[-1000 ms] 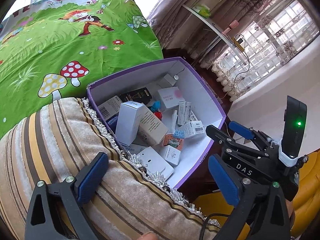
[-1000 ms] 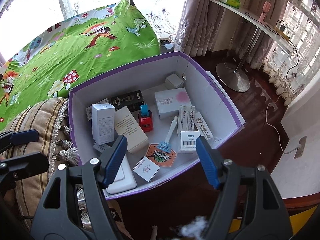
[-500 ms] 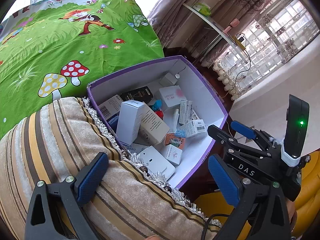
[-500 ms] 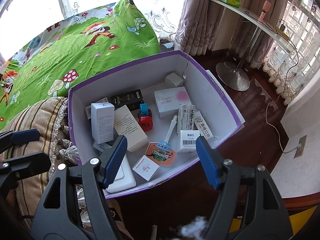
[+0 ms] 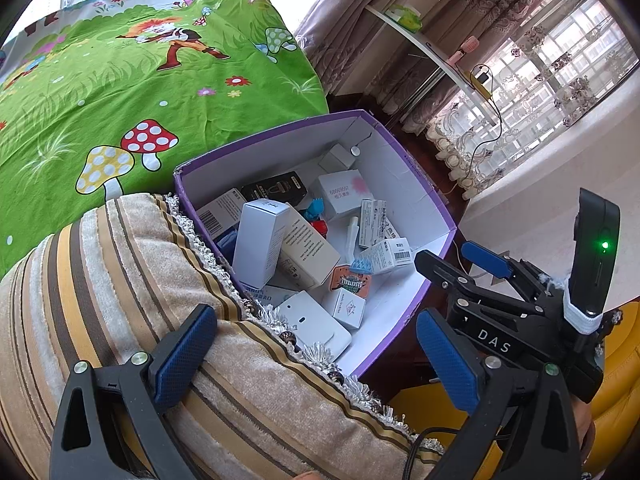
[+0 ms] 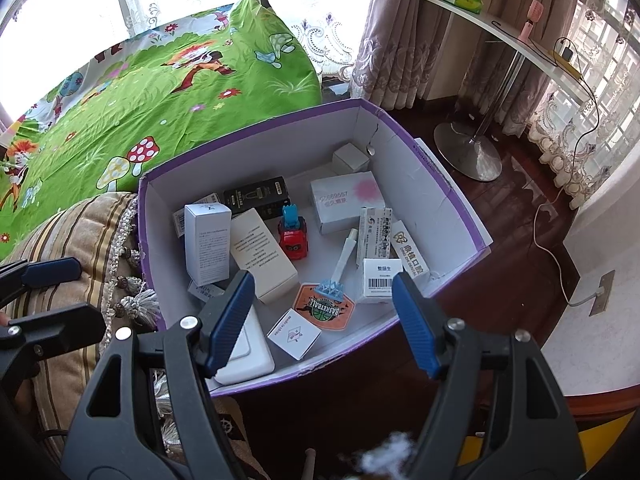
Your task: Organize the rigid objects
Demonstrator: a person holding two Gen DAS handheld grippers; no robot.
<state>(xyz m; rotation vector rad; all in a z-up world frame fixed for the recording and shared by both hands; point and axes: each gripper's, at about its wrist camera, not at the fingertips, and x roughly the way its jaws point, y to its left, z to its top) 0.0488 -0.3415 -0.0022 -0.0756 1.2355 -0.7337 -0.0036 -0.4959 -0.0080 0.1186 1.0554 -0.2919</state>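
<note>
A purple cardboard box point(image 6: 448, 192) point(image 5: 404, 160) with white inner walls holds several small cartons, a red toy car point(image 6: 294, 238), a black carton point(image 6: 256, 196), an orange basketball sticker point(image 6: 324, 310) and a blue-headed brush point(image 6: 340, 268). A tall white carton point(image 6: 208, 242) point(image 5: 260, 240) stands upright at the box's left side. My right gripper point(image 6: 322, 324) hovers open above the box's near edge, nothing between its fingers. My left gripper point(image 5: 316, 360) stands open over a striped cushion point(image 5: 120, 300), left of the box. The right gripper point(image 5: 480, 276) also shows in the left wrist view.
A green cartoon bedspread point(image 6: 160, 92) lies behind the box. The striped cushion with tassels point(image 6: 80, 240) presses against the box's left wall. Dark wooden floor point(image 6: 520, 208), a white table on a round metal base point(image 6: 468, 148), curtains and a trailing white cable point(image 6: 548, 236) are to the right.
</note>
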